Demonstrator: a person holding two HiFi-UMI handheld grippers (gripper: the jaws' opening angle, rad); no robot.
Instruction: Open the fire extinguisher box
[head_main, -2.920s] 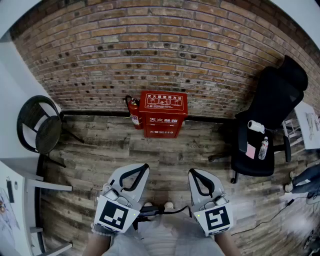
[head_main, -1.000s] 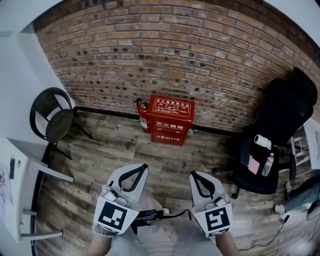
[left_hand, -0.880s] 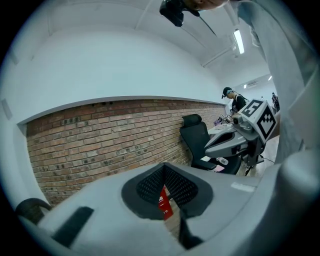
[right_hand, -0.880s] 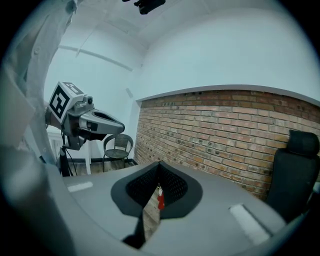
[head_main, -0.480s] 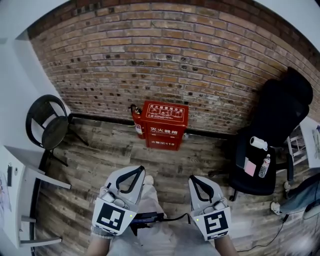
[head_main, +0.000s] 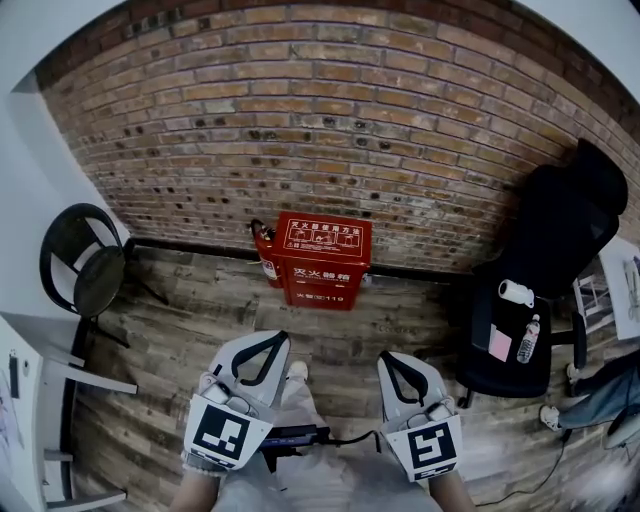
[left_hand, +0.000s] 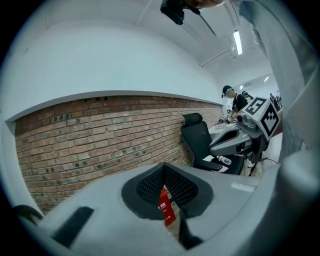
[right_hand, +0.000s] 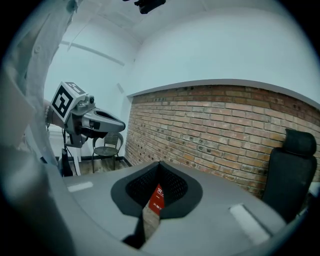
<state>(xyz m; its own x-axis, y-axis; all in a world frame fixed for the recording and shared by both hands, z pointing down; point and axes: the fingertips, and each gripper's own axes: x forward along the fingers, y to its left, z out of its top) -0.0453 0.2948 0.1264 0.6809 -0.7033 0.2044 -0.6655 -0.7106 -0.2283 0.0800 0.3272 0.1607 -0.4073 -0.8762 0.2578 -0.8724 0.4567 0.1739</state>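
A brick wall (head_main: 400, 120) fills the far side of what I look down on, and a wooden plank floor (head_main: 200, 300) runs from its dark skirting toward my feet. To my right a black office chair (head_main: 540, 260) stands against the wall. On the far left there is a round black chair (head_main: 75, 265), with the edge of a white table (head_main: 30, 370) nearer me on that side. The red fire extinguisher box (head_main: 322, 258) sits on the floor against the wall, straight ahead of me and well apart from both my tools; it looks closed, its printed top panel facing up. A red fire extinguisher (head_main: 266, 252) stands upright just beside the box, on its left. I hold my left gripper (head_main: 281, 338) and my right gripper (head_main: 385, 357) low in front of me, side by side, both aimed at the box. The fingers of each are pressed together at the tips with nothing between them, and each gripper's own view shows only a sliver of the red box through the narrow slit behind the tips. On the office chair's seat lie a small clear bottle (head_main: 527, 338), a white roll (head_main: 514, 293) and a pink slip (head_main: 499, 345).
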